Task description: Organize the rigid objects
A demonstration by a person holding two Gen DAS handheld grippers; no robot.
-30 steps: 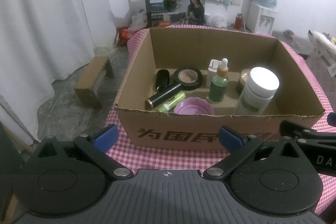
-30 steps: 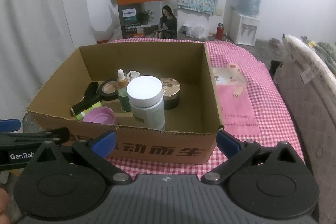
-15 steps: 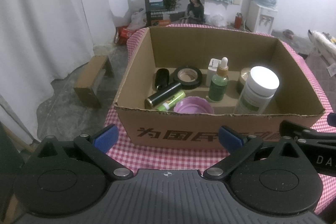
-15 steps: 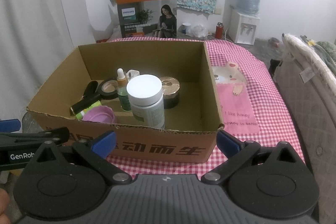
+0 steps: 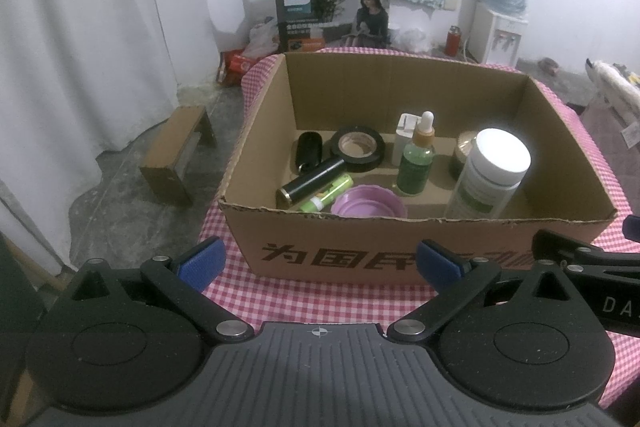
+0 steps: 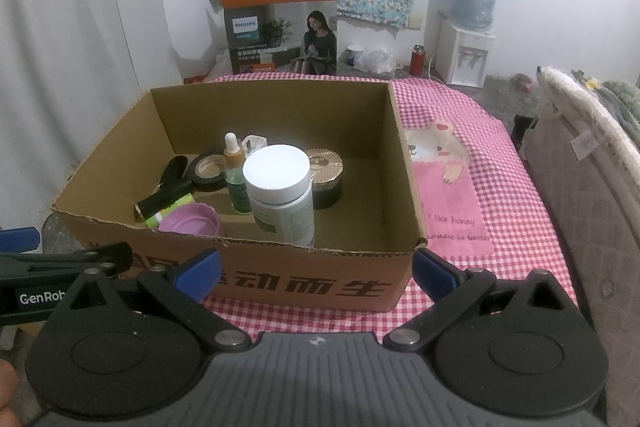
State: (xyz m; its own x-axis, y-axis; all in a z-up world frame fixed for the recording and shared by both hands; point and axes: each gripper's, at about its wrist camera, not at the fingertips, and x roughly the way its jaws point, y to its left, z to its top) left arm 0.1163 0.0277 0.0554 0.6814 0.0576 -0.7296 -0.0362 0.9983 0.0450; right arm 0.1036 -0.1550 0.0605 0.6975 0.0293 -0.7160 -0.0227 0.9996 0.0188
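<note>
Cardboard box sits on the pink checked tabletop, centre of the left wrist view, open at the top. Contents, left to right: black oval item; black tube lying tilted against a green tube; black tape roll flat at the rear; purple lid at the front wall; white adapter behind the upright green dropper bottle; gold-lidded jar; upright white-capped bottle, nearest the front. Left tool: blue pads wide apart, empty, low in frame before the box. Right tool: likewise spread, empty.
</note>
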